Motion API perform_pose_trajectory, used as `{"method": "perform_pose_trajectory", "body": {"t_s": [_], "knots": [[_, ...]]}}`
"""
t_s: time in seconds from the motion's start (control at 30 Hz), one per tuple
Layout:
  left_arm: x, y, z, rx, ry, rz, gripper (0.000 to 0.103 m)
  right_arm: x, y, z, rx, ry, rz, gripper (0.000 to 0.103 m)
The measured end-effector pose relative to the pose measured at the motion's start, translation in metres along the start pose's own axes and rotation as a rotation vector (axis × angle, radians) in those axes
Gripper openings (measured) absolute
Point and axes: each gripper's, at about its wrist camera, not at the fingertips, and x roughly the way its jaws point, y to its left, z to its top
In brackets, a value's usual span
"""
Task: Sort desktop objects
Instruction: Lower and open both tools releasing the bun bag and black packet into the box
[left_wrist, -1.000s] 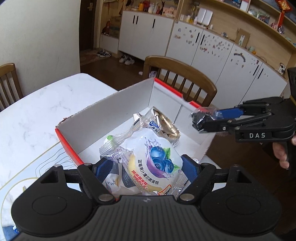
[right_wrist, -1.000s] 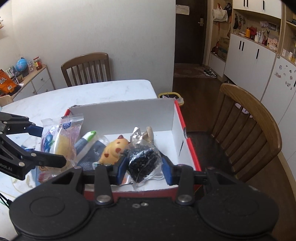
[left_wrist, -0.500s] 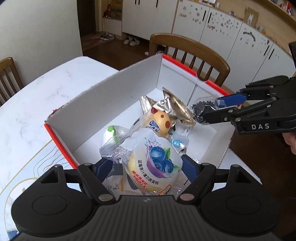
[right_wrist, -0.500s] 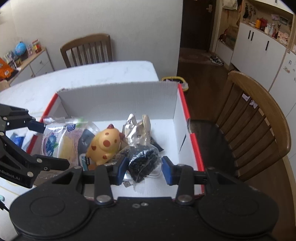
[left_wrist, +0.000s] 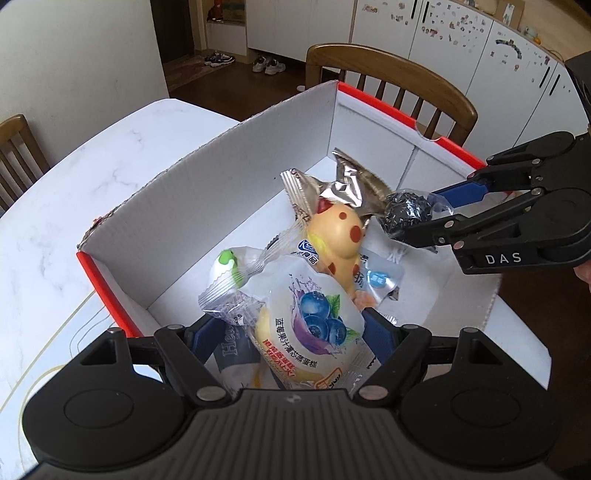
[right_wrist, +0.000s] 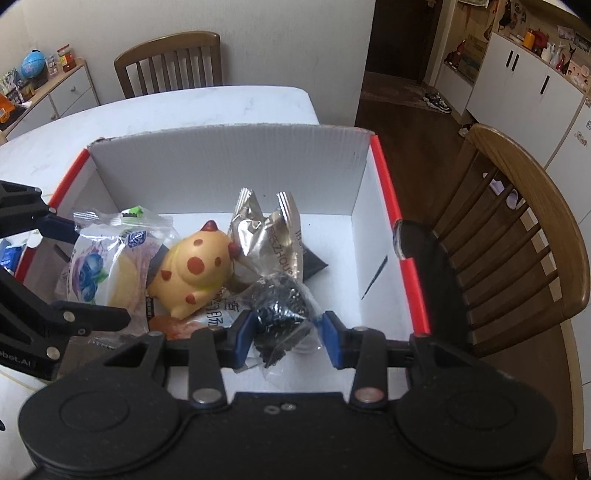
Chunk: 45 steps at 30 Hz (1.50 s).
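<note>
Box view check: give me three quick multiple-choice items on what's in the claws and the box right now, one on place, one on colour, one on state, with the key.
1. Where does the yellow spotted toy lie?
A. inside the box
B. on the table outside the box
C. on the chair

2. What colour are the box's top edges?
A. blue
B. green
C. red

3. What is the state of the right claw?
A. open and empty
B. shut on the bag of black bits
C. shut on the toy

Key: 1 A, the toy rests among the packets between the box walls. 2 C, red strips run along the side rims in both views. 3 B, the blue pads press the clear bag's sides, and the left wrist view shows it clamped over the box, while the left claw grips the blueberry cake packet.
</note>
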Motion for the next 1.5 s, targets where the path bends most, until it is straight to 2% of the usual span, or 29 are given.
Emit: {"method": "perform_pose_trajectory", "body": {"t_s": [0.53, 0.8, 1.0, 1.13, 1.5], "knots": [[0.018, 0.005, 0.011, 0.051, 0.017, 0.059, 0.081, 0.028, -0.003, 0.000, 0.016, 0.036, 0.012, 0.039], [0.016, 0.002, 0.011, 0.059, 0.015, 0.058, 0.081, 0.027, -0.001, -0.003, -0.005, 0.028, 0.006, 0.048], [0.011, 0.001, 0.012, 0.062, 0.005, 0.052, 0.082, 0.020, -0.002, -0.003, -0.007, 0.019, 0.024, 0.055], [0.004, 0.001, 0.012, 0.061, 0.001, 0.050, 0.082, 0.010, 0.000, -0.006, -0.026, 0.000, 0.023, 0.063], [-0.021, 0.004, 0.009, 0.036, -0.048, 0.017, 0.082, -0.024, 0.004, -0.003, -0.026, -0.059, 0.044, 0.064]]}}
